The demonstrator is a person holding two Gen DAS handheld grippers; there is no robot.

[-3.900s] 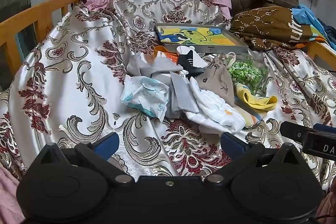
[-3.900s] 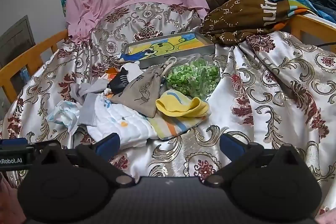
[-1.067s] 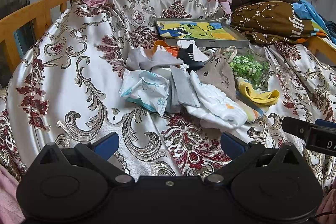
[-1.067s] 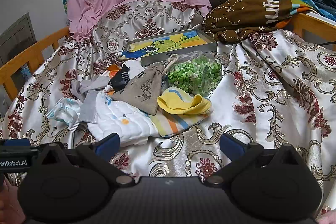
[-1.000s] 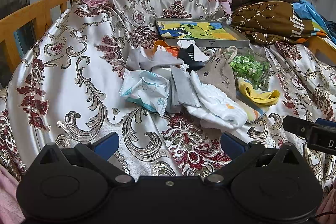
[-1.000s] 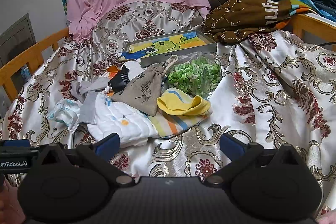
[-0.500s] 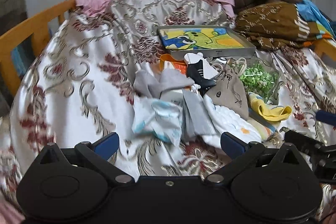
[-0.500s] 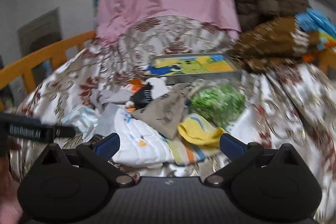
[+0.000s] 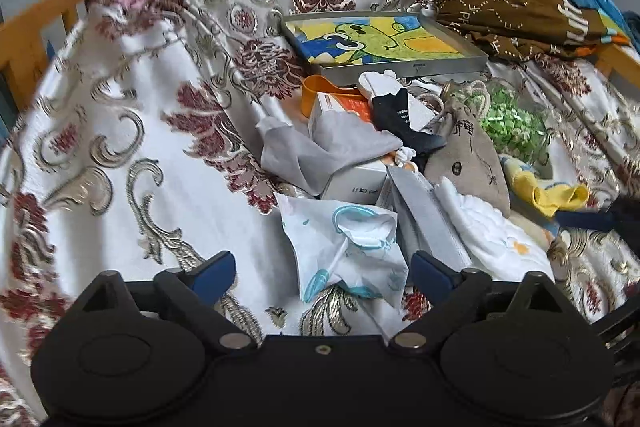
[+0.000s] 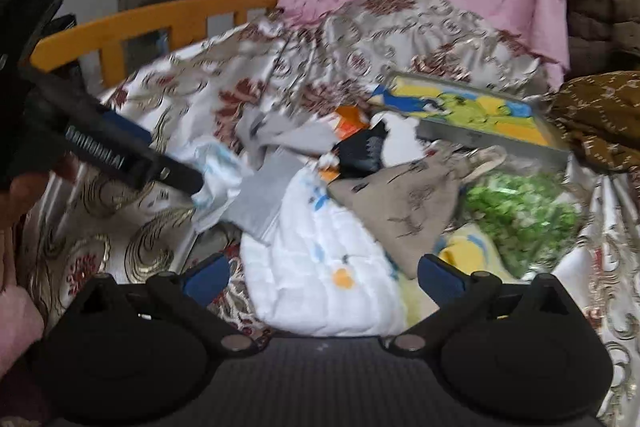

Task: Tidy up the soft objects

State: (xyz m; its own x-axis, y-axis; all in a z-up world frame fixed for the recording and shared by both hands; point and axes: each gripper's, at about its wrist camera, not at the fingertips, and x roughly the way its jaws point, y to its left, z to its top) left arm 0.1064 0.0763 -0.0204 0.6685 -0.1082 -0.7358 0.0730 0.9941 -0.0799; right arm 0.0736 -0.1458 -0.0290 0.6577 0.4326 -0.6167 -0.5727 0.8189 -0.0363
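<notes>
Soft objects heaped mid-bed on a satin floral bedspread (image 9: 120,155): pale printed cloth (image 9: 348,247) nearest, grey cloth (image 9: 320,151) behind, white quilted cloth (image 10: 320,267), beige drawstring pouch (image 10: 408,203), yellow cloth (image 9: 548,191), black-and-white sock (image 9: 396,115). Beyond the heap, a cartoon-printed tray (image 9: 384,43). Left gripper (image 9: 322,269) spread wide, having just narrowed slightly, printed cloth between the fingers but not pinched. Right gripper (image 10: 324,277) wide too, straddling the white quilted cloth, not gripping.

Both grippers nearer the pile (image 9: 400,187), left gripper (image 9: 322,273) jaws slightly narrowed, empty.
</notes>
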